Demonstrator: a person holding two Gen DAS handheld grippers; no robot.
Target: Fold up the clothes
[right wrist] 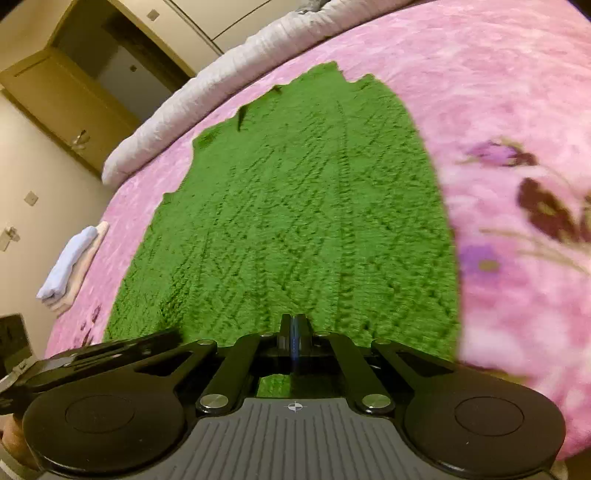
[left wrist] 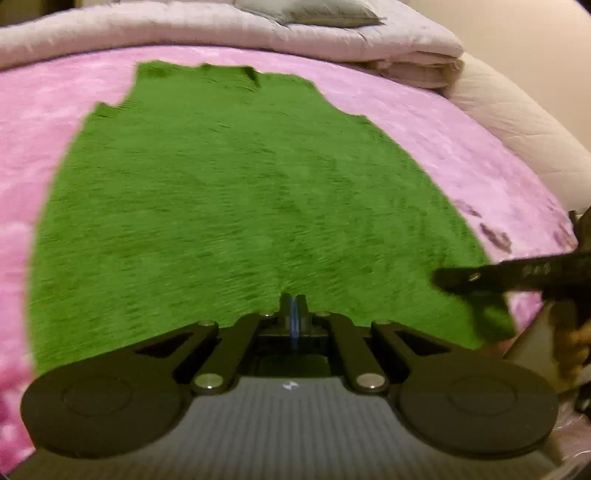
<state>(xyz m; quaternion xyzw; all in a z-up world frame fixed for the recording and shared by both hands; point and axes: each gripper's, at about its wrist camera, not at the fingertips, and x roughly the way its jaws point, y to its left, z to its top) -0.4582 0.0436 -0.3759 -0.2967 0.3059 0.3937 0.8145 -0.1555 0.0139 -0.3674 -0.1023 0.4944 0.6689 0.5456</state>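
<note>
Fingers, left: my left gripper has its fingers pressed together on the near hem of the green knitted garment; the cloth puckers where they pinch it.
Fingers, right: my right gripper is likewise closed on the same near edge, further along toward the garment's corner.
Garment: it lies spread over the pink blanket on the bed, its far end with the shoulders and neck opening pointing at the rolled duvet.
Done so far: I judge the green piece is laid out flat with no fold visible in it; a small stack of folded clothes sits near the bed's edge.
Left to do: folding this garment, as far as I can see.
</note>
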